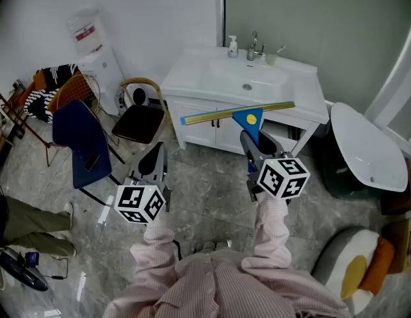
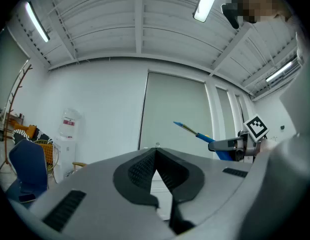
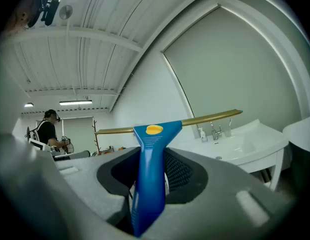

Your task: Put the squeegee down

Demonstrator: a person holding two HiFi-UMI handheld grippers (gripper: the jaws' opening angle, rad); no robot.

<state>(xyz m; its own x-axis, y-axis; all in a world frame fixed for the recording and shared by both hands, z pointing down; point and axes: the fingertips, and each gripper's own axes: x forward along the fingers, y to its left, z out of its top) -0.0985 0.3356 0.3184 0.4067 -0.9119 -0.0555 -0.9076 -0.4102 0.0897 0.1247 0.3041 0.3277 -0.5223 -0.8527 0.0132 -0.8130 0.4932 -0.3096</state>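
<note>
Chairs (image 1: 79, 141) and a dispenser (image 1: 93, 45) crowd the far left, well apart from anything we handle. Next comes our left gripper (image 1: 154, 156), held level over the floor (image 1: 205, 197). Its own view shows the fingers (image 2: 140, 171) closed tip to tip with nothing between them. We judge it is parked out of the way, since setting a tool down needs only one hand.

Right of it, our right gripper (image 1: 250, 141) carries the squeegee (image 1: 235, 113). Its fingers (image 3: 184, 171) stand fairly wide, yet they clamp the blue handle, which fills the gap and rises past the tips. The blade bar lies crosswise and roughly level in the air, short of the counter (image 1: 305, 95) and touching nothing that we can see. We hold low on the handle, we think, so that the bar is free to meet a surface first.

Further right, the white counter carries a basin (image 1: 248, 81) with a tap (image 1: 253, 45) behind it. It is the nearest bare surface at about the bar's height, so we take it as the likely resting place.

The task is not yet done, as the squeegee is gripped and airborne. The next move calls for carrying it forward, lowering it until it rests, and only then spreading the fingers. A long bar left over the rim could tip off.
</note>
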